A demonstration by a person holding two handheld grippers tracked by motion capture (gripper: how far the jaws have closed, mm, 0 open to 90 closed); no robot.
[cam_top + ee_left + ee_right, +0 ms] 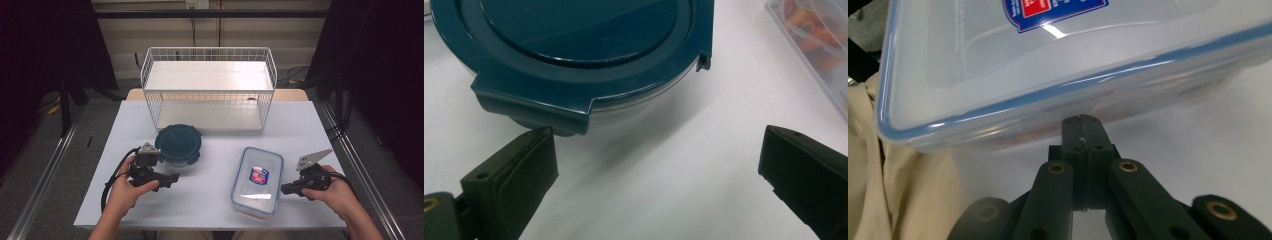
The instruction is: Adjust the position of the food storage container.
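Beside the round tub [178, 144], the left gripper [656, 165] gapes wide; the right gripper [1082, 131], pinched empty, could shove the box [257, 181] off the table [210, 200].

white table [215, 197], white wire shelf rack [209, 87], grey floor [45, 150]

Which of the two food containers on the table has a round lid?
The dark teal round container, beside the left gripper before the white wire shelf. The other, the clear rectangular container with blue seal, lies nearer the right gripper.

Bright overhead light, dark surrounds, glare on the clear lid [1048, 55], soft close-up blur.
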